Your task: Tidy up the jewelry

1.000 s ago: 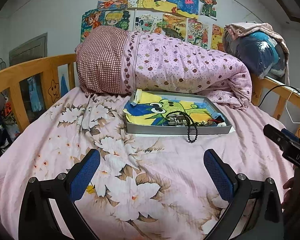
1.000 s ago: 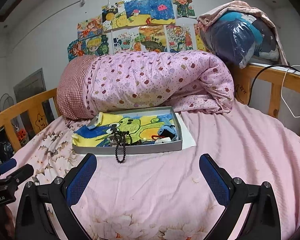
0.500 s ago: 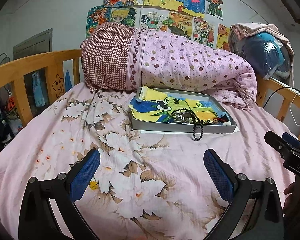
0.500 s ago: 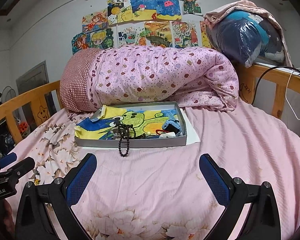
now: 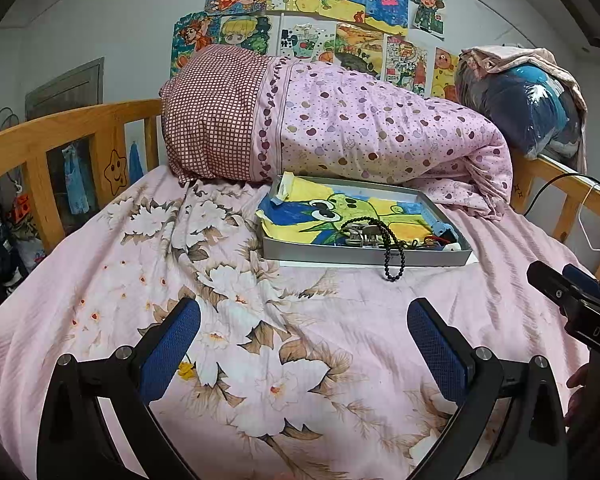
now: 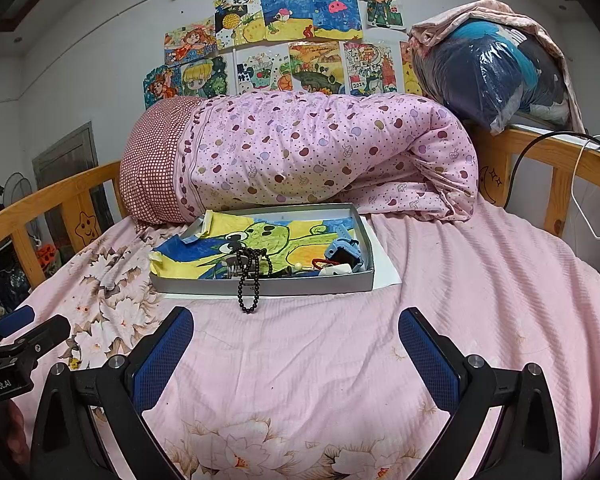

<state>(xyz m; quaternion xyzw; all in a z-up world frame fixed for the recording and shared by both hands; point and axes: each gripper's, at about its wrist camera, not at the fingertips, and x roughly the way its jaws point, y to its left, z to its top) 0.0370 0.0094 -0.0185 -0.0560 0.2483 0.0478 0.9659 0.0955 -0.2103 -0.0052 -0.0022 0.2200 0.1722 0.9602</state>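
With both the left claw (image 5: 303,334) and right claw (image 6: 296,342) spread empty, we risk snagging the black bead strand (image 6: 249,280) draped over the tray (image 6: 300,286) wall.

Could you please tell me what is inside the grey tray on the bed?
The grey tray holds a frog drawing lining its floor, a black bead string draped over the front wall, a blue item and small metal pieces. Anything beneath the drawing is hidden.

Surface: bed (image 5: 308,344), pink floral sheet | 12 o'clock: rolled quilt (image 5: 340,136) against headboard end | centre: grey tray (image 5: 364,256) on white paper (image 6: 384,268), flat on sheet | bead string (image 6: 249,280) hanging over tray's 6 o'clock edge onto sheet
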